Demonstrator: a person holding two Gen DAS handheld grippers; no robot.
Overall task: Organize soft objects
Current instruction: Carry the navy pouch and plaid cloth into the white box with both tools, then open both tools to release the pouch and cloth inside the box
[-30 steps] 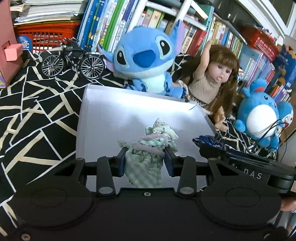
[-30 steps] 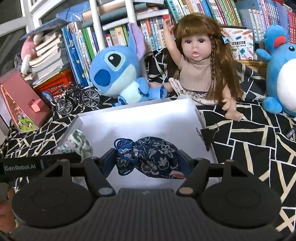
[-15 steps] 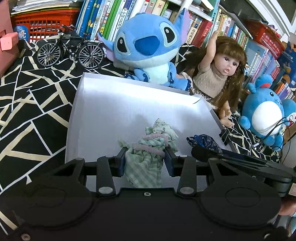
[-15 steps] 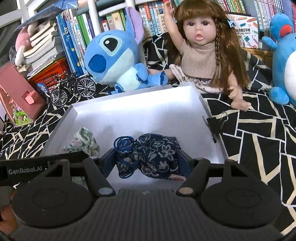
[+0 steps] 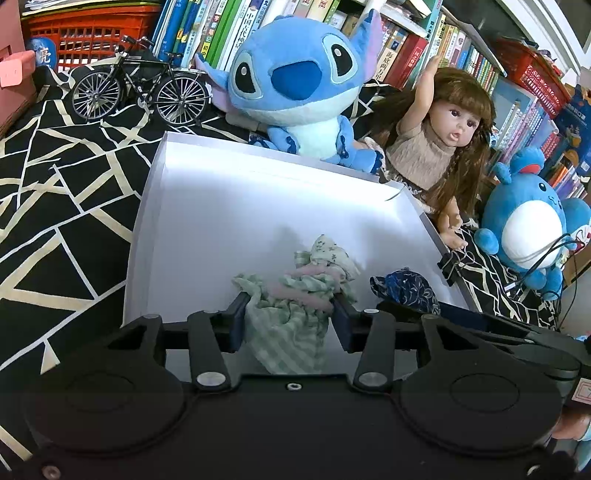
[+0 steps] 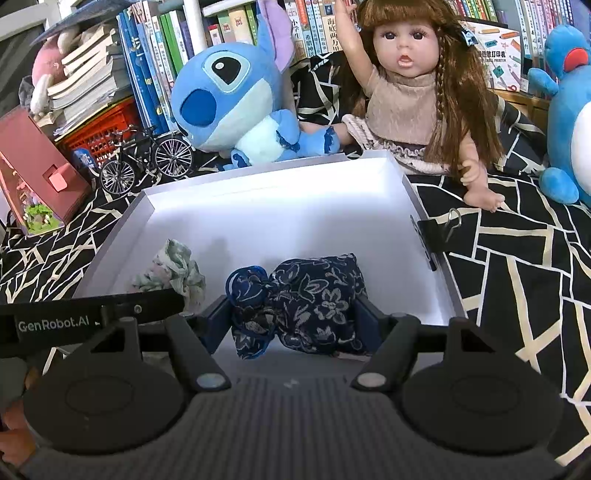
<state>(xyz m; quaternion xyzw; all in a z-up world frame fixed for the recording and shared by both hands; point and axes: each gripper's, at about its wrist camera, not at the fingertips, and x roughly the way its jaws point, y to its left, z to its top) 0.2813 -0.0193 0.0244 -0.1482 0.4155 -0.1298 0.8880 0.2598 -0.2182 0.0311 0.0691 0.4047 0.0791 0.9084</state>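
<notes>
Gripping a green checked cloth pouch (image 5: 291, 310), the left gripper (image 5: 290, 317) has its fingers pressed on both sides of it, over the near part of the white tray (image 5: 155, 206). Just right, the right gripper (image 6: 295, 314) clamps a navy floral pouch (image 6: 306, 299) over the same tray. Beyond the far rim sit a blue plush (image 5: 295, 81) and a doll (image 6: 410, 96), bookshelf (image 5: 207, 33) behind.
</notes>
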